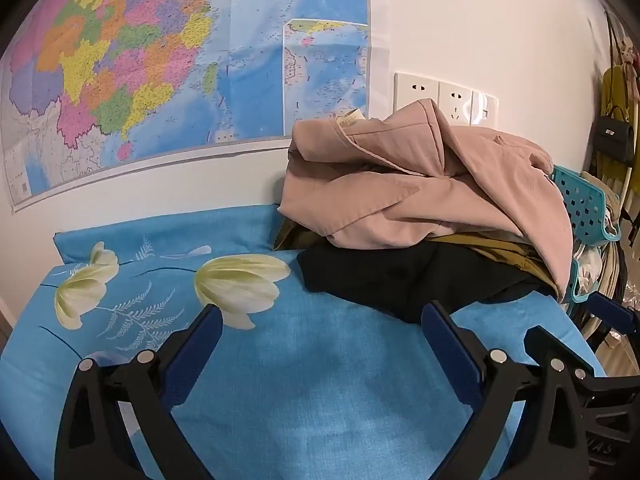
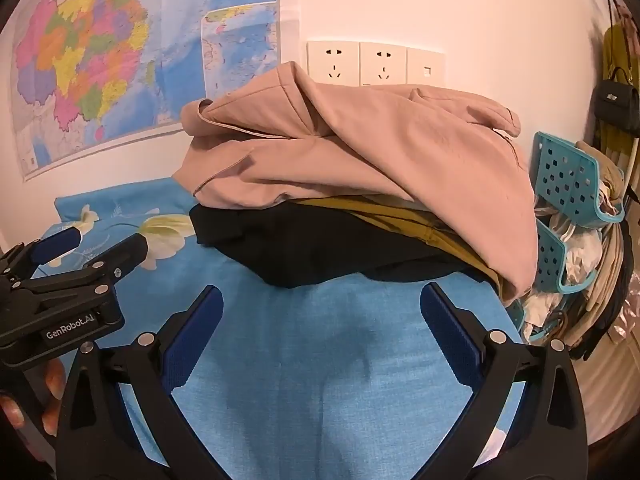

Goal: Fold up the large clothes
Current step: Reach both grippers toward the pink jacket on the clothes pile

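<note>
Blue floral bedsheet (image 1: 320, 360), pink coat (image 1: 420, 184) hiding black garment (image 1: 380, 276), both grippers' jaws wide, empty.

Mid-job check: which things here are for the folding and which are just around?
For the job: pink garment, black garment, olive garment, blue floral sheet, open left gripper, open right gripper.

Just around: wall map, sockets, teal baskets, black handbag.
</note>
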